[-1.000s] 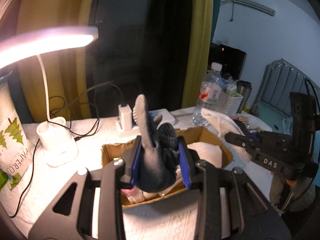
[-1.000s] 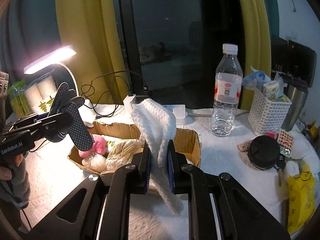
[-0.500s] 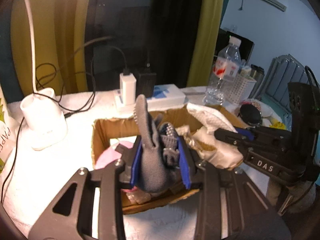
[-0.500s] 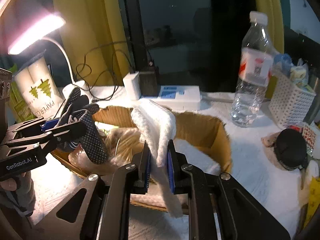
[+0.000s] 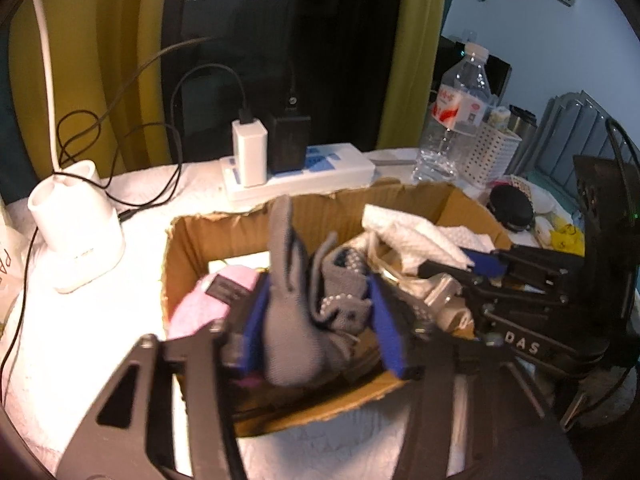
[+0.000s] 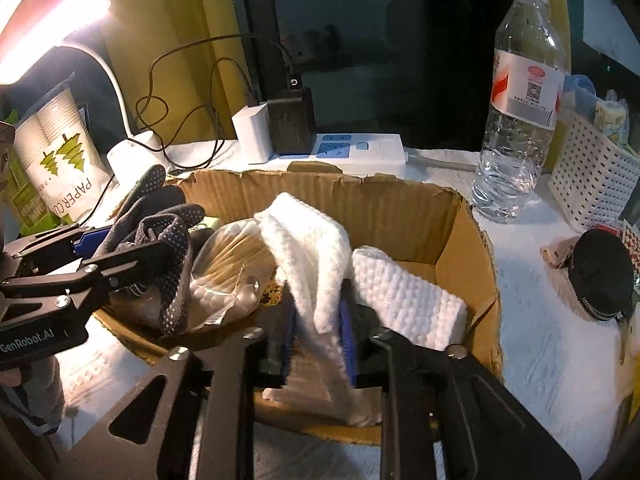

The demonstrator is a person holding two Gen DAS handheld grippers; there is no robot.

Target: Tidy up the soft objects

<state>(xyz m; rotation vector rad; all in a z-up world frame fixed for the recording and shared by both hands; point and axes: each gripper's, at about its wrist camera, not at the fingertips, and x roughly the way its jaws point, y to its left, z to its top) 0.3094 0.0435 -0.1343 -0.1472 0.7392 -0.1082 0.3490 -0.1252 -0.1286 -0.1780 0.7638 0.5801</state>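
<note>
A torn cardboard box (image 5: 188, 236) stands on the white-covered table and holds soft items. My left gripper (image 5: 316, 320) hangs over its near left part, its jaws opening. Grey dotted gloves (image 5: 292, 312) slump between its blue pads, leaning on the left one. Beside them lies a pink soft item (image 5: 200, 300). My right gripper (image 6: 318, 332) is over the box's (image 6: 400, 208) near edge, its jaws also opening. A white knitted cloth (image 6: 308, 248) drapes loosely between its pads. The right wrist view shows the left gripper (image 6: 120, 246) with the gloves (image 6: 172, 236), next to a clear bag of sticks (image 6: 232, 260).
Behind the box sit a power strip (image 6: 360, 152) with two chargers and cables, and a white lamp base (image 5: 76, 236). A water bottle (image 6: 520, 100), white basket (image 6: 592, 188) and black pouch (image 6: 600, 276) stand to the right. A paper-cup pack (image 6: 56, 160) is at the left.
Both grippers came down over the box with their loads. Their jaws then widened, so the gloves and the white cloth now sag loose between the pads.
</note>
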